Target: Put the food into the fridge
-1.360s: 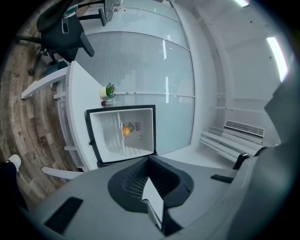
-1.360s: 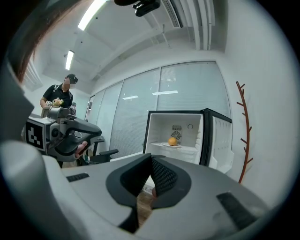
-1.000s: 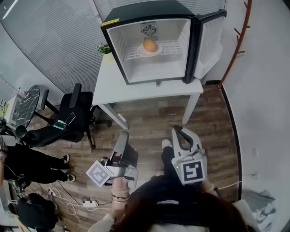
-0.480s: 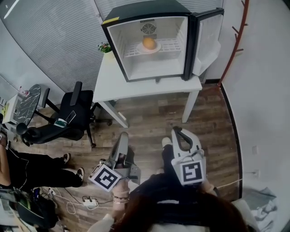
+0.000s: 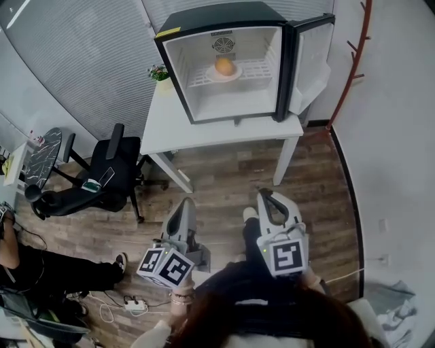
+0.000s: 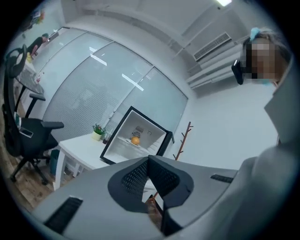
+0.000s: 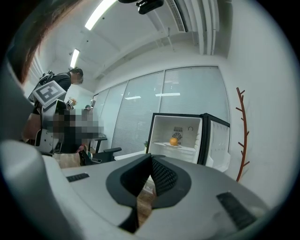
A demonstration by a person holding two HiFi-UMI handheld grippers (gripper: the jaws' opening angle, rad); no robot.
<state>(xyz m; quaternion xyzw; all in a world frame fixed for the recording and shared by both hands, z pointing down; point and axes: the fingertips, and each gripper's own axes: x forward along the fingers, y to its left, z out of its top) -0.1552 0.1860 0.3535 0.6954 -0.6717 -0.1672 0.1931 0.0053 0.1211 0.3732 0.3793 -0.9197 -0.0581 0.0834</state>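
**Tongs shut and empty; orange sits in the fridge**

Your left tongs (image 5: 185, 202) and right tongs (image 5: 264, 195) both have their jaws pressed together with nothing between them. Both hang low over the wooden floor (image 5: 224, 180), well back from the fridge (image 5: 217, 15). The orange (image 5: 225, 66) lies on a plate (image 5: 224, 77) on the fridge's wire shelf (image 5: 259, 68), so the food looks placed. What seems left is the door (image 5: 309, 61), swung out on the fridge's right.

To shut it well, step up and bring the right tongs round behind the door's free edge. Push with the flat of the closed jaws in one steady sweep until it seats. Push gently, since the fridge stands close to the front edge of the white surface (image 5: 204, 129) and a hard shove could shift it.

You have open floor straight in front of the fridge. Left of the fridge a black chair (image 5: 102, 177) narrows your path. Right of it, the coat stand (image 5: 353, 61) and the wall (image 5: 397, 136) crowd the door, so keep your elbow in.
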